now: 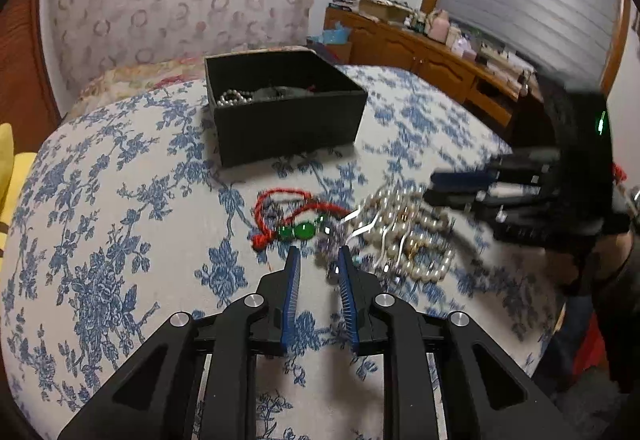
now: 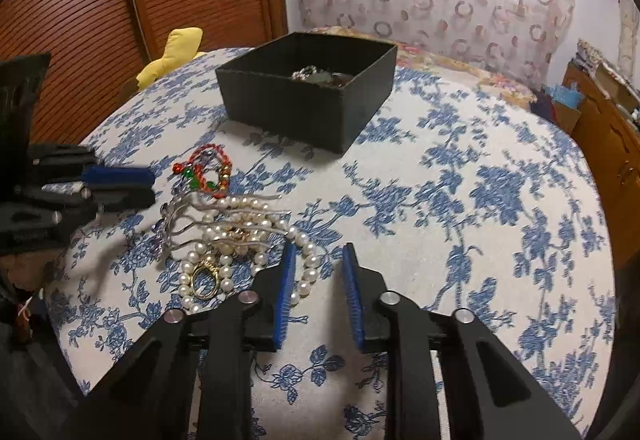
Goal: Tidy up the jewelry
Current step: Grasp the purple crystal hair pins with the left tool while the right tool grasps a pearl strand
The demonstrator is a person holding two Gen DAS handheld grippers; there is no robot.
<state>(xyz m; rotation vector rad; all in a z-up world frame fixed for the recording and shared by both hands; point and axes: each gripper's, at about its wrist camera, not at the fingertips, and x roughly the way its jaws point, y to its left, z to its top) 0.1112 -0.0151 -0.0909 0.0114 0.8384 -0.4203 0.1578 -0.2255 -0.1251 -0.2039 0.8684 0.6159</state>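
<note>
Two hand-held grippers over a bed spread with a blue floral cloth [image 2: 460,200]. Left gripper [image 1: 319,254]: jaws narrowly parted with bare cloth showing in the gap, nothing clasped; its right fingertip sits at the near left edge of the jewelry pile, by a small purple-stoned piece [image 1: 334,236], though contact cannot be judged through the blur. Right gripper [image 2: 320,252]: jaws likewise parted and released; a loop of the pearl necklace [image 2: 240,240] lies on the cloth between the fingers, and the pads do not press on it.

The pile lies near the middle of the cloth, nearer than the black box [image 2: 308,96]. In the right wrist view the pearl necklace is heaped in loose loops, with its long extent running from near left to far right. Silver hairpins [image 2: 240,200] lie across it, long axes roughly left to right. A gold ring-shaped piece [image 2: 204,278] rests at the near end. The red cord bracelet with green beads [image 1: 296,216] lies at the left of the pile in the left wrist view, its cord loop toward the box.

The black box stands open at the far side, well apart from the pile, with pearls [image 1: 236,97] visible inside.
</note>
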